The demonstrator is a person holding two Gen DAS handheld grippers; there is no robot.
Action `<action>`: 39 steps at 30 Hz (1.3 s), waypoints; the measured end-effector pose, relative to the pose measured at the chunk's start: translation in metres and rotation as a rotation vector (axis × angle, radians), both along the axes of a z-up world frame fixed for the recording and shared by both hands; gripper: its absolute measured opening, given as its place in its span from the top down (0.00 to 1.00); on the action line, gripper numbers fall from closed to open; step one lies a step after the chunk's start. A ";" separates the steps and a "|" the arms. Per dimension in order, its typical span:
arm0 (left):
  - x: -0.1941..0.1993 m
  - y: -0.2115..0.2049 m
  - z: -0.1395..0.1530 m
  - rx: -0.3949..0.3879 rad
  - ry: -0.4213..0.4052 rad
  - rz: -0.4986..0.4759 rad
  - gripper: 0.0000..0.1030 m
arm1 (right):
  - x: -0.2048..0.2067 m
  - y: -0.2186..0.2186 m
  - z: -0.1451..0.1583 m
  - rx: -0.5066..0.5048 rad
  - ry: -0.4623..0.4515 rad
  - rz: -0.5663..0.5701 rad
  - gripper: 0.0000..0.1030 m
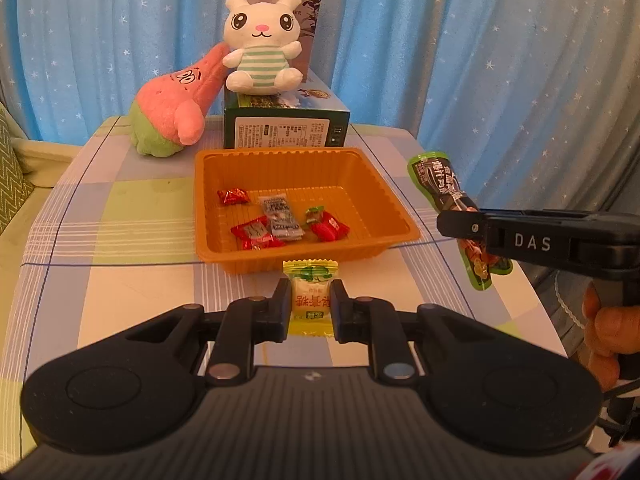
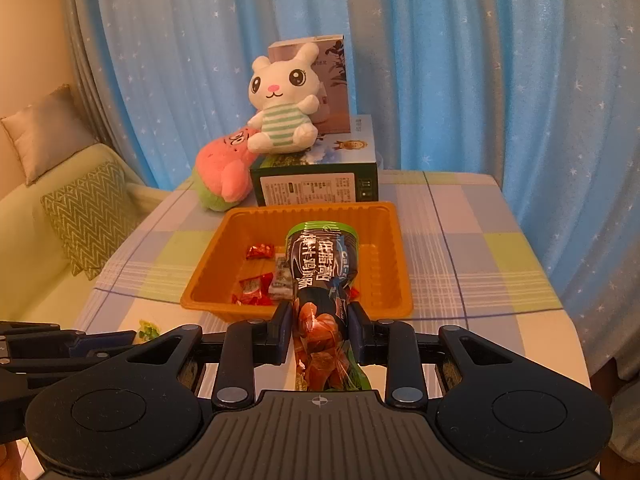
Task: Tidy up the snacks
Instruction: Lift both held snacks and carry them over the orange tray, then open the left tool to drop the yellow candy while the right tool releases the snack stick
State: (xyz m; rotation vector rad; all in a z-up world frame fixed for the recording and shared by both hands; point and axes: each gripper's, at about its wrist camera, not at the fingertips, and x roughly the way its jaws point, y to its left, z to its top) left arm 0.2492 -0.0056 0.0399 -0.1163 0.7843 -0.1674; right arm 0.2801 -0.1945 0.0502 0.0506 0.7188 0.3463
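An orange tray point(image 1: 372, 184) point(image 2: 390, 240) sits mid-table and holds several small wrapped snacks, red ones point(image 1: 256, 234) and a grey one point(image 1: 282, 218). My left gripper point(image 1: 311, 306) is shut on a yellow-and-white candy point(image 1: 311, 300), just in front of the tray's near rim. My right gripper point(image 2: 319, 334) is shut on a long dark and green snack packet point(image 2: 322, 264) point(image 1: 446, 186), held to the right of the tray in the left wrist view and over its near edge in the right wrist view.
A green box point(image 1: 286, 122) stands behind the tray with a white rabbit plush point(image 1: 262, 46) on it and a taller box point(image 1: 308, 20) behind. A pink plush point(image 1: 176, 108) lies to its left. Blue curtains hang behind; a sofa point(image 2: 60, 216) stands at the left.
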 end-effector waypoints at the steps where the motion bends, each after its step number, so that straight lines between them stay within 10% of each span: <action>1: 0.005 0.001 0.000 0.001 -0.004 0.002 0.83 | 0.005 0.001 -0.001 0.000 0.003 0.002 0.71; 39: 0.144 0.020 -0.043 0.045 0.043 0.042 0.83 | 0.137 0.045 -0.050 0.008 0.091 0.010 0.71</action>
